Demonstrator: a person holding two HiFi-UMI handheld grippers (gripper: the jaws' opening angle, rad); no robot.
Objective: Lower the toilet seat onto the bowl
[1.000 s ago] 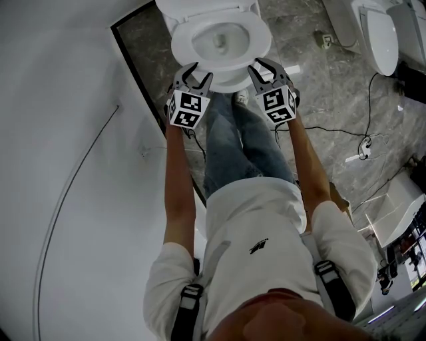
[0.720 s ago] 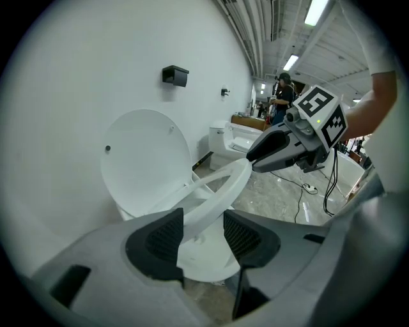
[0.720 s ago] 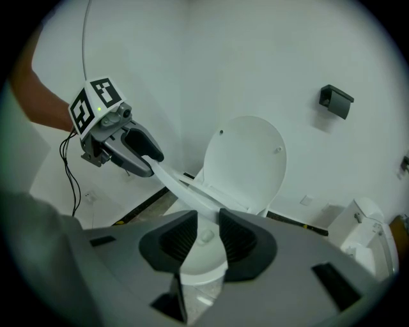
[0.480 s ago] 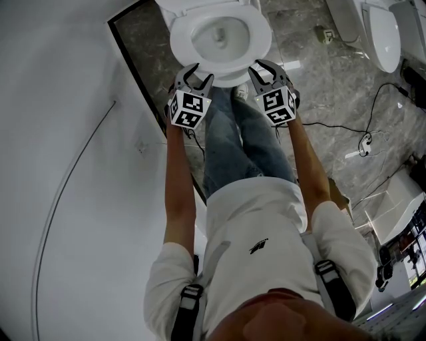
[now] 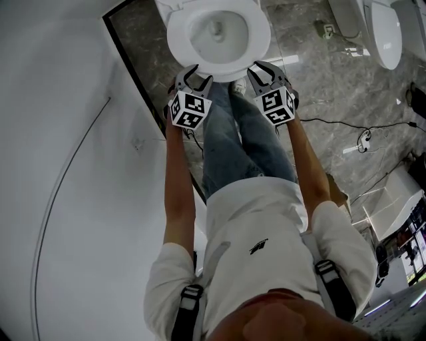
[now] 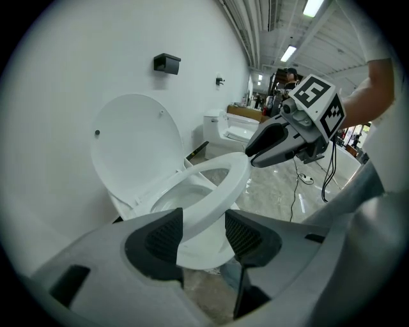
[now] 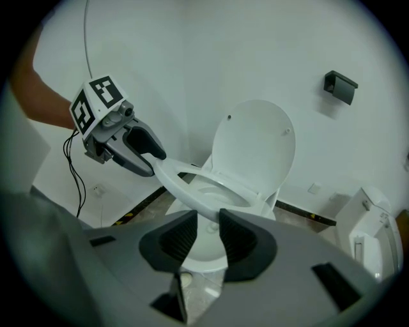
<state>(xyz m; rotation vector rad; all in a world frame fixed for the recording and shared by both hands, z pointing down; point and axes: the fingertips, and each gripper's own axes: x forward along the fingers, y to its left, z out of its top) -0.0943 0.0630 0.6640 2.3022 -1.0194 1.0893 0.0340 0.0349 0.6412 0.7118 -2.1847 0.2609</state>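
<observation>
White oval plastic toilet seat (image 6: 217, 195): half-lowered, tilted above white ceramic bowl (image 6: 198, 252), rim pinched by right gripper (image 5: 261, 70) and left gripper (image 5: 198, 74), the latter's jaws just widening; seating pending.

Grey veined stone floor (image 5: 319, 86) meets a plain white wall (image 5: 60, 100), and a thin grey cable (image 5: 75, 152) curves across that wall. A black cable (image 5: 346, 122) trails over the floor near a small white plug block (image 5: 363, 141). A second toilet (image 5: 385, 33) stands well apart at the upper right (partly cut off by the frame). High on the wall sits a small black box (image 6: 167, 62) — strip lights (image 6: 313, 7) line the ceiling.
</observation>
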